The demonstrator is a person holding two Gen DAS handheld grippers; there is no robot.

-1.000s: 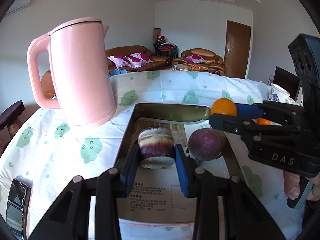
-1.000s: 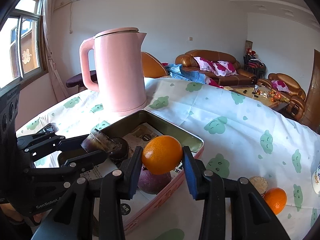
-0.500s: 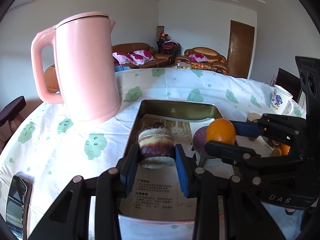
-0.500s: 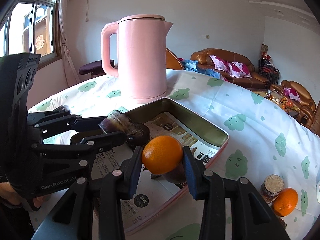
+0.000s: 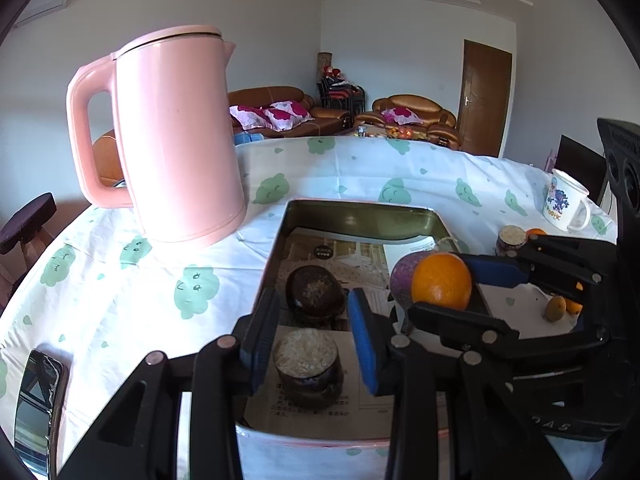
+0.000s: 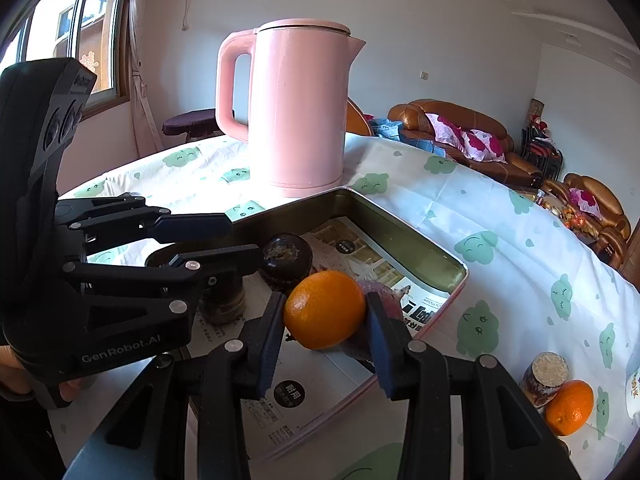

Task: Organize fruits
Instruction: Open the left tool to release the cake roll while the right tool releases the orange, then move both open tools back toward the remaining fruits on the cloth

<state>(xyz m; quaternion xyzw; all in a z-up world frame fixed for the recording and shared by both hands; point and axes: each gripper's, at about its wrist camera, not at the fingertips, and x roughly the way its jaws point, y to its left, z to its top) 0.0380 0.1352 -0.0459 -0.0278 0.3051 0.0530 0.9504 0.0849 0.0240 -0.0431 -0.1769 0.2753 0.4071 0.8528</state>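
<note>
A rectangular metal tray (image 5: 360, 210) lined with printed paper sits on the table. My left gripper (image 5: 312, 340) is open over the tray's near end; a short cut sugarcane piece (image 5: 306, 364) stands on the paper between its fingers, released. A dark fruit (image 5: 316, 296) lies just beyond. My right gripper (image 6: 326, 320) is shut on an orange (image 6: 324, 310) and holds it low over the tray, beside a purple fruit (image 5: 402, 276). The tray (image 6: 400, 228), dark fruit (image 6: 286, 256) and left gripper (image 6: 216, 240) also show in the right wrist view.
A tall pink kettle (image 5: 176, 136) stands left of the tray. Right of the tray lie another cane piece (image 6: 546, 378) and an orange (image 6: 570, 406). A printed mug (image 5: 564, 200) stands far right. A phone (image 5: 36, 404) lies at the near left.
My left gripper has opened and let the cane piece stand in the tray. My right gripper has brought the orange down over the tray beside the purple fruit.
</note>
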